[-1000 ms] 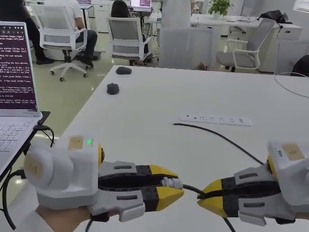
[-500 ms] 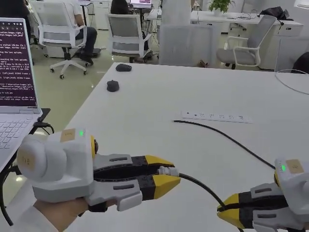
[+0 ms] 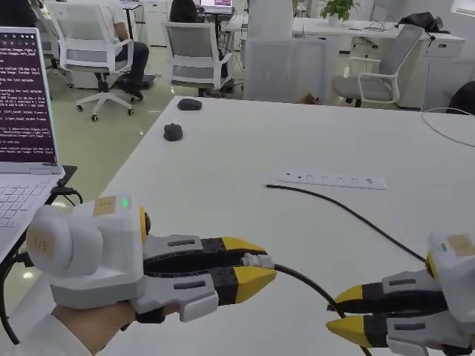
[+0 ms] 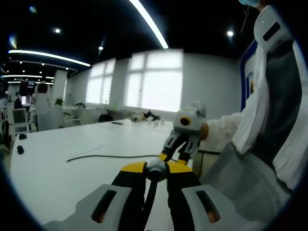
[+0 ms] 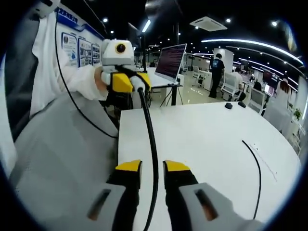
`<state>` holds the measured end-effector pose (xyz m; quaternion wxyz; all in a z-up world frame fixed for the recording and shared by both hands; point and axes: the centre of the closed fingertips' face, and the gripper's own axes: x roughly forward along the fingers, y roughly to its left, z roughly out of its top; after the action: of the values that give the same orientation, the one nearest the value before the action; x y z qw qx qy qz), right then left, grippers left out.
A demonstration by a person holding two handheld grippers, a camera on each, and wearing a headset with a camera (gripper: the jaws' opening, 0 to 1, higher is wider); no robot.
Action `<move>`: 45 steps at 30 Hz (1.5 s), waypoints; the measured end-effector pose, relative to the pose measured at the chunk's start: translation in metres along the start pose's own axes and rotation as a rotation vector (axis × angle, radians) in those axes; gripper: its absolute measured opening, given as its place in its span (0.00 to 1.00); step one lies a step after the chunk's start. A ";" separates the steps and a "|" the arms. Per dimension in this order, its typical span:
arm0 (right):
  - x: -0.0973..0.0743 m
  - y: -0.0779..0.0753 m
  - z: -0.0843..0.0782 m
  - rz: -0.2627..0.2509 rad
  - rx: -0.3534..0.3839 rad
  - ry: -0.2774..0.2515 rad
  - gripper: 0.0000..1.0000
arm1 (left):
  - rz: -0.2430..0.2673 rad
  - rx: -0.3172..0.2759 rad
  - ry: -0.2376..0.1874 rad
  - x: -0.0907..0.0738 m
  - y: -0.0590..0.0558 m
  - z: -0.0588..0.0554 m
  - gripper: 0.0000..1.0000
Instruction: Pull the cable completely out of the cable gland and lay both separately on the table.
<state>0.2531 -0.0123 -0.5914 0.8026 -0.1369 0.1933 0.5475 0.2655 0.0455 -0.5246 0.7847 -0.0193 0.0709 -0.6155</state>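
Left gripper point(image 3: 261, 265) sat at the lower left of the head view, jaws clamped on the cable gland point(image 3: 255, 260). The pale nose of the gland poked out just past the yellow tips. The left gripper view showed the same: cable gland point(image 4: 155, 169) pinched between the two tips at bottom centre.

Cable point(image 3: 304, 282) was not out of the gland. It left the nose, sagged to the right above the table point(image 3: 223, 170) and ran into the right gripper point(image 3: 343, 313) at the lower right of the head view. The grippers were apart, with a short run of black cable between them.

Right gripper jaws were parted. In the right gripper view the cable point(image 5: 151, 134) ran down the gap between the yellow tips with clearance on both sides, so the jaws were around it, not gripping it. That view also had the left gripper point(image 5: 131, 83) at upper left, cable gland point(image 5: 138, 85) end towards the camera.

A black lead point(image 3: 349, 215) lay flat on the table from centre frame towards the right edge, just below a white power strip point(image 3: 332, 181). The frame cut it off, so I couldn't tell if it was the same cable looping back. Laptop point(image 3: 22, 111) was at the left edge, mouse point(image 3: 173, 133) at upper left.
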 end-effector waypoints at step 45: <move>0.020 0.015 0.056 0.082 -0.144 -0.080 0.03 | -0.026 -0.004 0.002 0.002 -0.006 -0.001 0.16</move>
<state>0.2547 0.0334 -0.5513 0.7748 -0.1643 0.1268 0.5972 0.2603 0.0417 -0.5249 0.7767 -0.0212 0.0726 -0.6254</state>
